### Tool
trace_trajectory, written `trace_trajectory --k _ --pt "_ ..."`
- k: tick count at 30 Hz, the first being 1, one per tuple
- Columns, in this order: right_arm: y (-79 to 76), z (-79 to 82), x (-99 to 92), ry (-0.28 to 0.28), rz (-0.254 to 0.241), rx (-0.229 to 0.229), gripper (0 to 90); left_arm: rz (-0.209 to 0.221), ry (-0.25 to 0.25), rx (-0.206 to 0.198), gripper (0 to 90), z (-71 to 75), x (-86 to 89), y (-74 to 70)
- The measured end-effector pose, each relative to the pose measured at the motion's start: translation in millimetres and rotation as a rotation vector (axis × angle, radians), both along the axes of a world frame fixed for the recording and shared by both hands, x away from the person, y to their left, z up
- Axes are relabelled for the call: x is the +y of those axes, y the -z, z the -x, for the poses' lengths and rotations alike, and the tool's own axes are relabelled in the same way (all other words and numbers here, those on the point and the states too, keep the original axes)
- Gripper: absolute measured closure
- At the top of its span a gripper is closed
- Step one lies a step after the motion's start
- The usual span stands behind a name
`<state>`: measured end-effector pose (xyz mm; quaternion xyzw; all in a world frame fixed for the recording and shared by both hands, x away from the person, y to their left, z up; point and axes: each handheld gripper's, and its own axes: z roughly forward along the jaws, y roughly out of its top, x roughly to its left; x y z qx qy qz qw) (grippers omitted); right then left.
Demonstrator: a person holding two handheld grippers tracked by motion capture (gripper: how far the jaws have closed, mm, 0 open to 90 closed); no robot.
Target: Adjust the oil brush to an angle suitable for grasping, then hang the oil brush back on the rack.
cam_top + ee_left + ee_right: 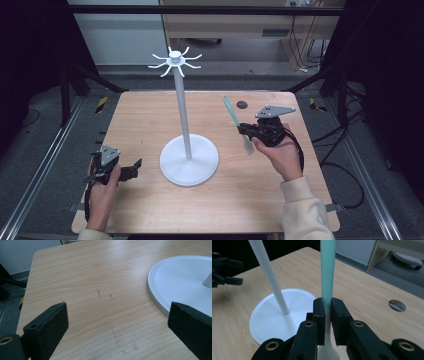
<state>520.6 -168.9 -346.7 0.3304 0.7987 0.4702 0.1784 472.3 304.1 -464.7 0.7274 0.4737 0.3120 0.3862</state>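
Spatula [328, 277], unlabelled, is clamped upright in right gripper [326, 315].

Left claw [136, 166] agape, right claw [243, 129] clamped.

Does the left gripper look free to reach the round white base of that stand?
Probably yes. The left gripper is open, holds nothing, and only bare table lies between it and the stand's base close by.
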Motion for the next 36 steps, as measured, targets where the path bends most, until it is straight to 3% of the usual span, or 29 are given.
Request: trace_trajectory --k 18,25,36 --pt "-23.9 16.2 -1.6 -0.004 -0.099 -0.082 82.5 0.003 -0.001 0.001 2.7 -0.3 0.3 0.1" --pt "-28.8 21.1 0.2 0.019 -0.136 -0.12 82.4 -0.001 0.005 0.001 2.7 -0.4 -1.3 0.0" --pt "-33.9 27.2 5.8 0.002 -0.187 -0.163 82.4 -0.01 0.011 0.007 2.7 -0.3 -2.0 0.0"
